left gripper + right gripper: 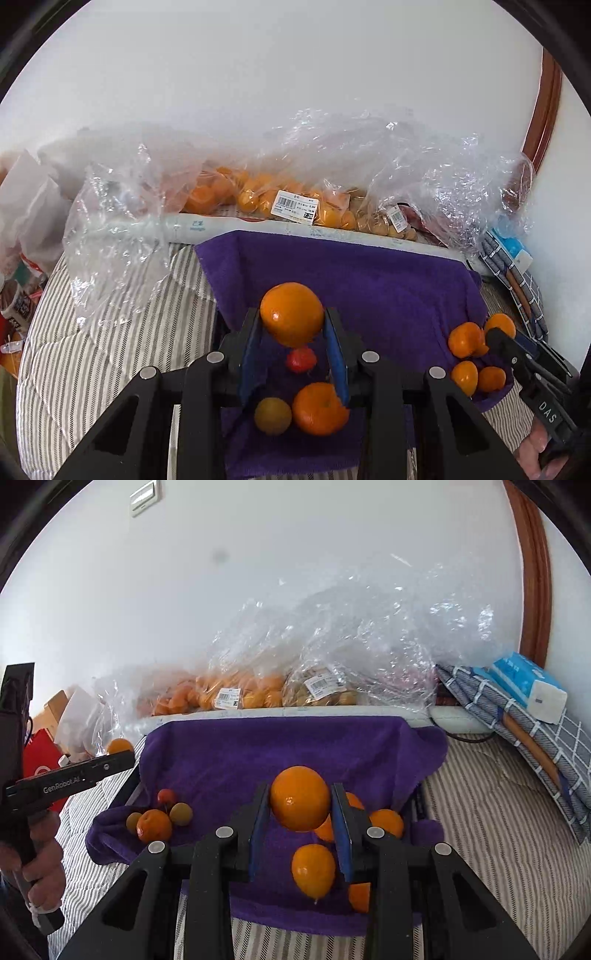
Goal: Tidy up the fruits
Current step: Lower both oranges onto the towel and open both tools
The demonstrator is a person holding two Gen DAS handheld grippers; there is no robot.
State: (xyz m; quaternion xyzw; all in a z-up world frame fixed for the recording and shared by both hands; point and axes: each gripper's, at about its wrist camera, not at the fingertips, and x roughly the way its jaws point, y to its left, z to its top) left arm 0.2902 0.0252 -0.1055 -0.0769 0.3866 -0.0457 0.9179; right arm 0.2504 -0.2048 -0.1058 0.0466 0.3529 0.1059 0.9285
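"GenRobot.AI" on left gripper (122, 755) arm; "DAS" on right gripper (496, 334) arm; bag labels unreadable.

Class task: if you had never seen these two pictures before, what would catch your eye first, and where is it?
Each gripper pinches an orange: the left gripper holds one orange, the right gripper another, both above a purple towel strewn with loose fruit. Behind, crinkled clear bags of fruit line the white wall.
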